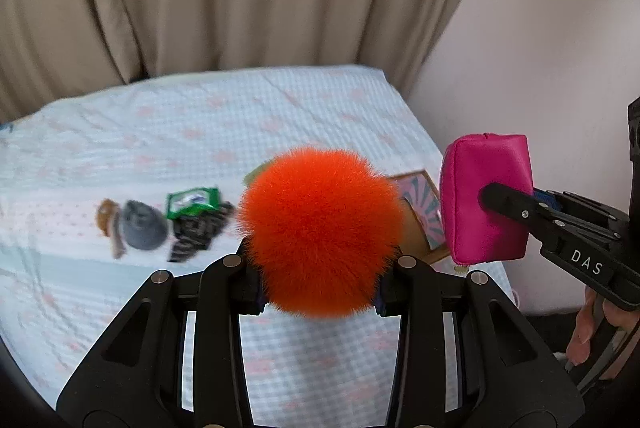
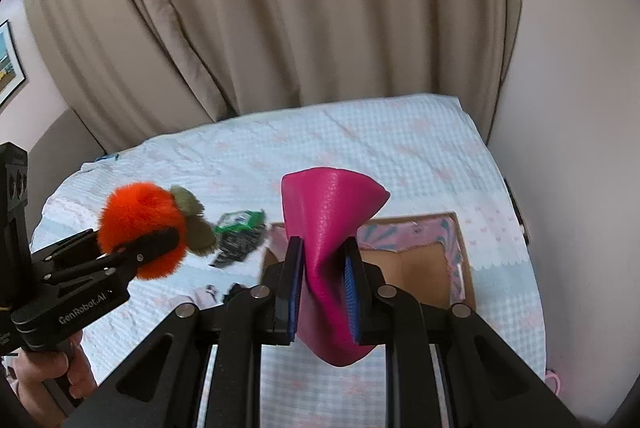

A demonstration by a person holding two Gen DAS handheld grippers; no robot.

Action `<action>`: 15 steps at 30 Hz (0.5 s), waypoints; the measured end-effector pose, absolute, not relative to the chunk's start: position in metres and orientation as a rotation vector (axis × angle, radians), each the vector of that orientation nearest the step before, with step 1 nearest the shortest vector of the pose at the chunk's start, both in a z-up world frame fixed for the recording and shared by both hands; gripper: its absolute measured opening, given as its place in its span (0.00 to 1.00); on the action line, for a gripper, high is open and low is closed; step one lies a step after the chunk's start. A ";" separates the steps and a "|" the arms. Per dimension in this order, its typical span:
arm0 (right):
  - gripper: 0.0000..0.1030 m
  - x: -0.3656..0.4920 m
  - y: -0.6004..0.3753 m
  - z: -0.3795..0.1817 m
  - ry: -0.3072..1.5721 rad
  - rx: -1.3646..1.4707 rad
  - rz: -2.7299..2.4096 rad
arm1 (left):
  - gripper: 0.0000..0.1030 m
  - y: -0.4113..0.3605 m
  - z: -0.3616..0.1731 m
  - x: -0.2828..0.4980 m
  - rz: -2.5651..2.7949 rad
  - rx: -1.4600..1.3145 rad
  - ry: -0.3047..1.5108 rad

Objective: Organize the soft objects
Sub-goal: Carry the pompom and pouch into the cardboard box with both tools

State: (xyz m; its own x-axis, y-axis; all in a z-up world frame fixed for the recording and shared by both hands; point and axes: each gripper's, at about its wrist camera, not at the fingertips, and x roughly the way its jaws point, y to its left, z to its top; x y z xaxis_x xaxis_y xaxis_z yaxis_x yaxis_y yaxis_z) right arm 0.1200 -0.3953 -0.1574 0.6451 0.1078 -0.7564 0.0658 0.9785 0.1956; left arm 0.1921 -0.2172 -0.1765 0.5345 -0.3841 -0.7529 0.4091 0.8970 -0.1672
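Note:
My left gripper [image 1: 320, 268] is shut on a fluffy orange pompom [image 1: 320, 232] and holds it above the bed; it also shows in the right wrist view [image 2: 140, 228] with an olive tuft behind it. My right gripper [image 2: 324, 268] is shut on a magenta soft pouch [image 2: 332, 228], squeezed between blue pads; the pouch also shows in the left wrist view [image 1: 486, 200]. An open cardboard box [image 2: 460, 260] with a pink patterned lining lies on the bed below the pouch.
On the light blue checked bedspread [image 1: 200, 132] lie a grey and brown soft item [image 1: 140, 224], a green packet [image 1: 194, 202] and a black patterned cloth [image 1: 196, 236]. Beige curtains [image 2: 300, 8] hang behind. A wall is at the right.

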 end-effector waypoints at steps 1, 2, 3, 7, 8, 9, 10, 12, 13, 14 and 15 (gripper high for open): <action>0.17 0.122 -0.401 -0.162 0.880 0.218 0.023 | 0.32 -0.226 -0.184 0.197 -0.473 0.034 0.906; 0.17 0.127 -0.407 -0.169 0.893 0.222 0.022 | 0.32 -0.234 -0.192 0.202 -0.472 0.035 0.921; 0.17 0.131 -0.414 -0.177 0.908 0.226 0.022 | 0.32 -0.241 -0.200 0.208 -0.470 0.036 0.938; 0.17 0.153 -0.438 -0.211 0.966 0.244 0.029 | 0.32 -0.270 -0.236 0.233 -0.455 0.052 1.007; 0.17 0.157 -0.442 -0.217 0.981 0.248 0.031 | 0.32 -0.275 -0.245 0.239 -0.451 0.057 1.024; 0.17 0.163 -0.446 -0.226 0.998 0.255 0.033 | 0.32 -0.277 -0.252 0.244 -0.447 0.060 1.036; 0.17 0.168 -0.450 -0.234 1.013 0.261 0.038 | 0.32 -0.284 -0.264 0.251 -0.441 0.063 1.059; 0.17 0.180 -0.459 -0.253 1.049 0.267 0.048 | 0.32 -0.291 -0.279 0.262 -0.434 0.066 1.091; 0.17 0.183 -0.463 -0.259 1.061 0.268 0.051 | 0.32 -0.297 -0.290 0.268 -0.428 0.070 1.116; 0.17 0.188 -0.465 -0.267 1.077 0.272 0.054 | 0.32 -0.303 -0.299 0.272 -0.425 0.074 1.137; 0.17 0.193 -0.469 -0.277 1.095 0.280 0.059 | 0.32 -0.307 -0.309 0.278 -0.422 0.075 1.160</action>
